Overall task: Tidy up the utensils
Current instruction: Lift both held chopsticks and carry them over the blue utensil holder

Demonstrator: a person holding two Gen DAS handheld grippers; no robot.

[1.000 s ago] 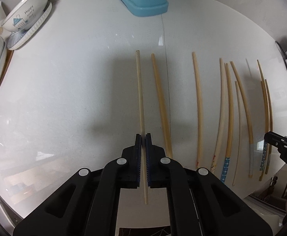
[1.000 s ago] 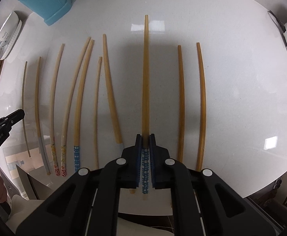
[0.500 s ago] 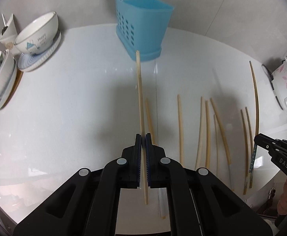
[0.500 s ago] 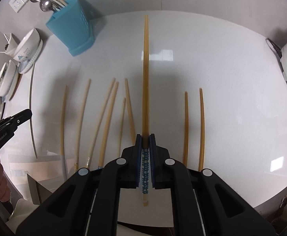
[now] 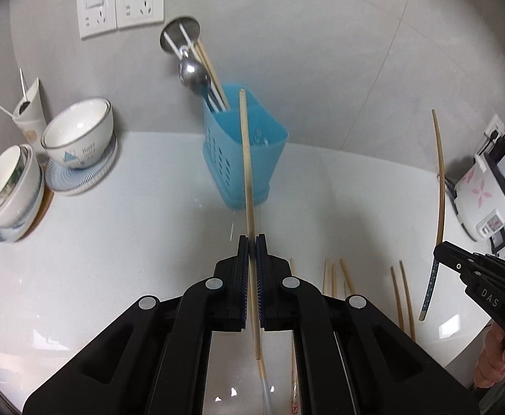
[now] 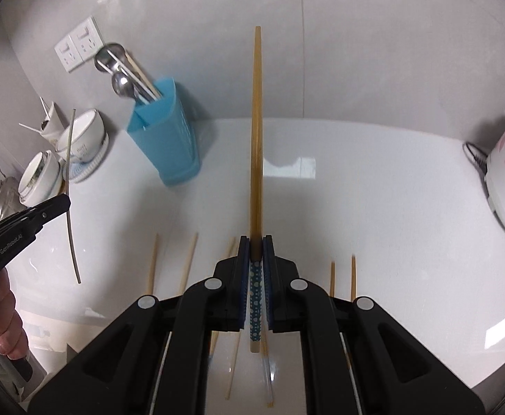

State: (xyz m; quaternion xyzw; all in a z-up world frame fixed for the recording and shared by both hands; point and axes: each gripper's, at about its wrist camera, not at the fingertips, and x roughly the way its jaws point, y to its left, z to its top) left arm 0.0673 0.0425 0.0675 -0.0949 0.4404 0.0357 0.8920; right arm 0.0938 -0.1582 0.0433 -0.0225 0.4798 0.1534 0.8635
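A: Left black two-finger gripper [image 5: 251,242]?

B: Clamped tight on a thin pale bamboo chopstick [image 5: 247,159], pinched low on the shaft so most of its length sticks out ahead. Lifted off the counter. In the left wrist view its tip lines up with the mouth of the tall blue perforated plastic utensil holder [image 5: 243,159], so I'd judge it's being aimed for a drop-in.

A: Right black two-finger gripper [image 6: 256,242]?

B: Also closed, on a darker tan wooden chopstick with a blue dotted handle [image 6: 256,138]. Grip sits where the dotted band begins, thin end pointing up and forward. It's in the air, well right of the holder; probably waiting its turn, 1 stick at a time into a narrow opening.

A: Holder contents?

B: 2 round metal spoons [image 5: 191,76] plus a few sticks, all leaning in the back compartment. The front section looks free, likely the target.

A: What's left?

B: Several loose bamboo chopsticks [image 6: 153,263] lie side by side on the white countertop [image 5: 114,242], near edge, partly hidden under both grippers. Can't count them. Task looks early.

A: Clutter?

B: Stacked white ceramic bowls on plates [image 5: 79,138] left of the holder, clear of the path. Risk: a long stick catching the rim or tipping the light holder.
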